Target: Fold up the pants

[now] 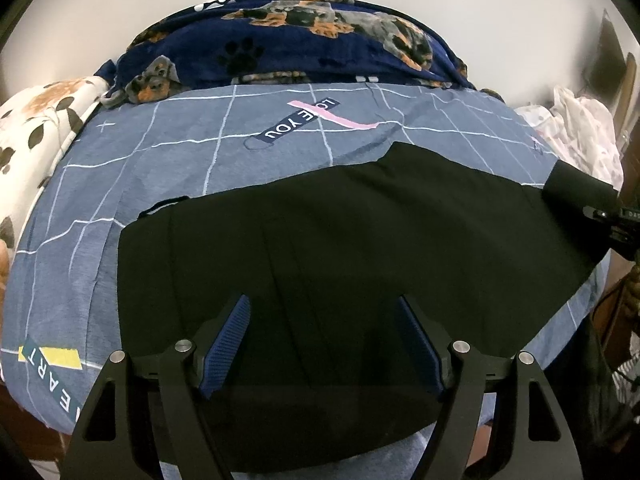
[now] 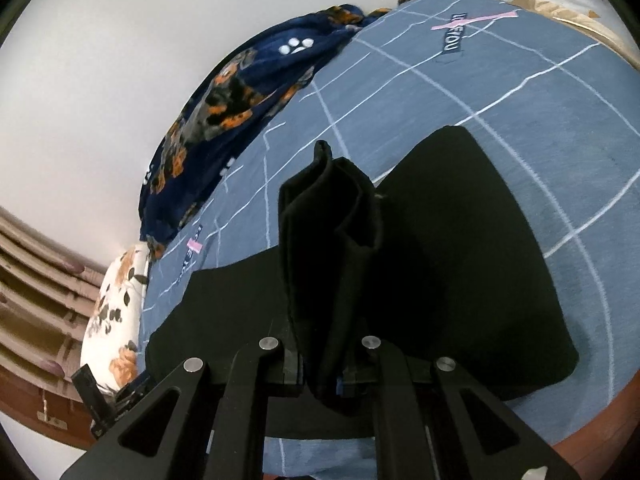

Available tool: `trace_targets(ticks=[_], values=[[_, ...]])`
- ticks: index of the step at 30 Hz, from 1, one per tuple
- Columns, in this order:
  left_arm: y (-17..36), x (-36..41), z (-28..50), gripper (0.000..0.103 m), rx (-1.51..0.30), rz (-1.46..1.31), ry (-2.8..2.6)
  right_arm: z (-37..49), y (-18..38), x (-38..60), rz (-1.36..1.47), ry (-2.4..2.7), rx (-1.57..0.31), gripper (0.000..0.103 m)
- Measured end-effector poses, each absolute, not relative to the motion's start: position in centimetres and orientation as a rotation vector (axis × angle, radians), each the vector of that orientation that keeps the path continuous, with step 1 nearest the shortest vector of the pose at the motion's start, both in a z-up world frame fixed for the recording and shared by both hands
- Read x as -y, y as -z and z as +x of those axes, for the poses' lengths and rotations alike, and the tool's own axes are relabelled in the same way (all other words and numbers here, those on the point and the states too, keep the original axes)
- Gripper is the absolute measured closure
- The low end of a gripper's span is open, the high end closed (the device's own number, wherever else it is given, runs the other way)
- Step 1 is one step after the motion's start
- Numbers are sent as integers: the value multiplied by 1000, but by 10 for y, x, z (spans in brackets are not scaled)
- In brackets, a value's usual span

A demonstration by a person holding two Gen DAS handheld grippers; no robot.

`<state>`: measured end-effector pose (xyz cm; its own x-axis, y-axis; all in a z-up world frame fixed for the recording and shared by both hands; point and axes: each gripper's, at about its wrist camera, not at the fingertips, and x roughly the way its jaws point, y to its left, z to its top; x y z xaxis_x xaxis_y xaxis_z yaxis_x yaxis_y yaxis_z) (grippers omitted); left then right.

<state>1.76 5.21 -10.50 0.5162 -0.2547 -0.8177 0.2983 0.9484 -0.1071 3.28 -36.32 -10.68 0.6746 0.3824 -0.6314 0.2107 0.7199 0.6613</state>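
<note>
One pair of black pants point(image 1: 340, 248) lies spread on my blue grid bedsheet point(image 1: 180, 160). My left gripper point(image 1: 324, 344) hovers over them, spread wide with nothing between its two blue pads point(image 1: 228, 344). My right gripper point(image 2: 324, 364) is clamped on one bunched fold of the pants, lifted upright. One dog-print blanket point(image 1: 304, 44) sits beyond.
</note>
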Motion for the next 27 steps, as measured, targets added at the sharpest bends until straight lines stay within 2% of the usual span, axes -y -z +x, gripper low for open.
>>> trace_targets(ticks=[27], values=[[110,-49,19,27,-996,69,329,45,108,320,661,-159,-899,92]])
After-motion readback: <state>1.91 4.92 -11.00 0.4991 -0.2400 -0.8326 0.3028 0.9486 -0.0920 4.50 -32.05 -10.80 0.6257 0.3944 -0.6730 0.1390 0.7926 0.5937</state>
